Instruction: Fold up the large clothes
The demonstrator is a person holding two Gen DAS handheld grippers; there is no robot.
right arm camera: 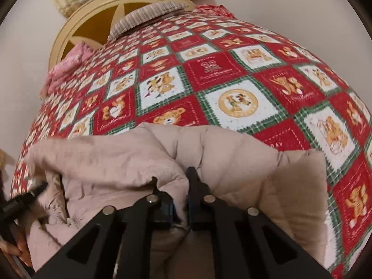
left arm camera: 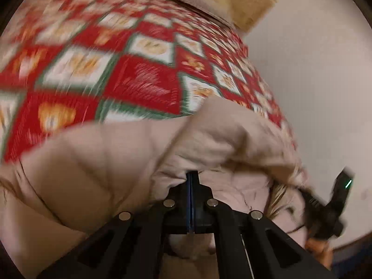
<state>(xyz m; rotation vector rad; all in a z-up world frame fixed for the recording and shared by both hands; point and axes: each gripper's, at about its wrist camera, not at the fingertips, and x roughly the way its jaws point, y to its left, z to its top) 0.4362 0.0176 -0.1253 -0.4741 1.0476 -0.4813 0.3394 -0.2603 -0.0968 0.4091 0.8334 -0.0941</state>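
A beige puffer jacket lies bunched on a bed under a red, green and white teddy-bear quilt. My left gripper is shut, its tips buried in a puckered fold of the jacket; this view is blurred. Pale fur trim shows at the jacket's right end, beside the other gripper's black body. In the right wrist view my right gripper is shut on a ridge of the jacket, with fabric squeezed between its fingers. The left gripper's body shows at the left edge, a hand below it.
The quilt stretches far beyond the jacket to a cream round headboard. A striped pillow and pink fabric lie near the head end. A pale wall runs along the bed's side.
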